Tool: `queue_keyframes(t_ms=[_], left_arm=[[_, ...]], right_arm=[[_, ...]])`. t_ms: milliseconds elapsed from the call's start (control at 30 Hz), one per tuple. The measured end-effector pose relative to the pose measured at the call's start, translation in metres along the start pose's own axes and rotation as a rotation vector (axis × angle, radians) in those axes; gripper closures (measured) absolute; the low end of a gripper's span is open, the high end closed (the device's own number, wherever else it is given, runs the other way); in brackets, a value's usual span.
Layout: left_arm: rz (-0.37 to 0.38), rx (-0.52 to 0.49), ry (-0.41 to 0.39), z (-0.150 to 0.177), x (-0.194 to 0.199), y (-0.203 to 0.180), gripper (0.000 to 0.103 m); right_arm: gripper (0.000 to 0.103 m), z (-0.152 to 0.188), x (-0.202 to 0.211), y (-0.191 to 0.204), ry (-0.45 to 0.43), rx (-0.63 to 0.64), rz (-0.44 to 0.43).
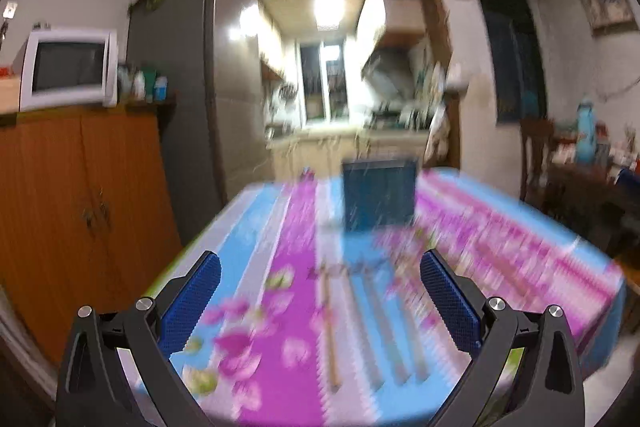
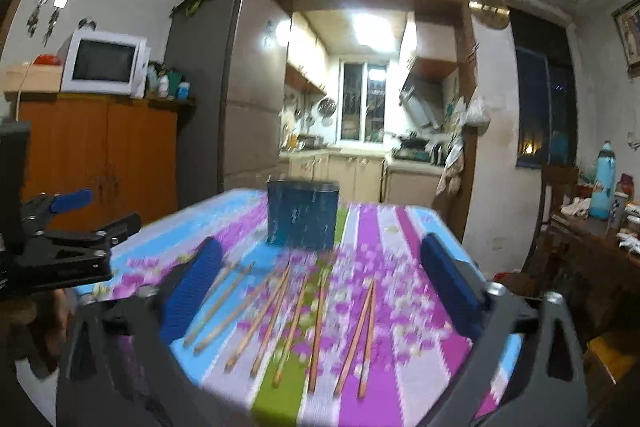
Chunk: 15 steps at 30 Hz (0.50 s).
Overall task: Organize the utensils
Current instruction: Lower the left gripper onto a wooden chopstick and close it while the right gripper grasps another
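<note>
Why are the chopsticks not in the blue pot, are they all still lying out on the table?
Out. The chopsticks lie flat, spread over the flowery tablecloth, in front of the upright blue pot. None shows above its rim; its inside is hidden.

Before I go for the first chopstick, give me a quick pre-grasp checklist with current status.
1. Chopsticks lying loose on the table: ok.
2. Blue holder upright behind them: ok.
3. Right gripper open, nothing between the fingers: ok.
4. Left gripper open and empty: ok.
5. Left gripper clear of the right's path, off to its left: ok.
6. Holder empty inside: cannot tell.
</note>
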<state>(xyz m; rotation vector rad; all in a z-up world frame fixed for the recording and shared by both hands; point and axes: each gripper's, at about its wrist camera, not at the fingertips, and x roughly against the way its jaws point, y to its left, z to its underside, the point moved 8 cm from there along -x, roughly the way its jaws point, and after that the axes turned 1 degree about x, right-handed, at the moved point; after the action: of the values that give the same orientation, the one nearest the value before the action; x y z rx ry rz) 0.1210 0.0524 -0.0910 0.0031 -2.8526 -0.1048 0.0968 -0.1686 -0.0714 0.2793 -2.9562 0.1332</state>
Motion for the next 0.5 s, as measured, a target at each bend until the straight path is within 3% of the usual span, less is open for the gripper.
queue_keyframes(t_ms=[100,133,300,500], left_arm=[[-0.014,0.012,0.12,0.043,-0.022,0.021,0.008],[-0.018,0.012,0.142,0.054,-0.025,0.024,0.01],[0.006,0.002,0.169,0.078,-0.031,0.023,0.029],[0.055,-0.001,0.19,0.09,-0.044,0.01,0.042]], right_arm=[[0.059,0.044,-0.017,0.009,0.136,-0.007,-0.049],[0.062,0.061,-0.024,0.014,0.187,-0.013,-0.072],[0.086,0.097,-0.046,0.039,0.281,-0.005,-0.13],[0.088,0.116,-0.065,0.042,0.324,-0.02,-0.119]])
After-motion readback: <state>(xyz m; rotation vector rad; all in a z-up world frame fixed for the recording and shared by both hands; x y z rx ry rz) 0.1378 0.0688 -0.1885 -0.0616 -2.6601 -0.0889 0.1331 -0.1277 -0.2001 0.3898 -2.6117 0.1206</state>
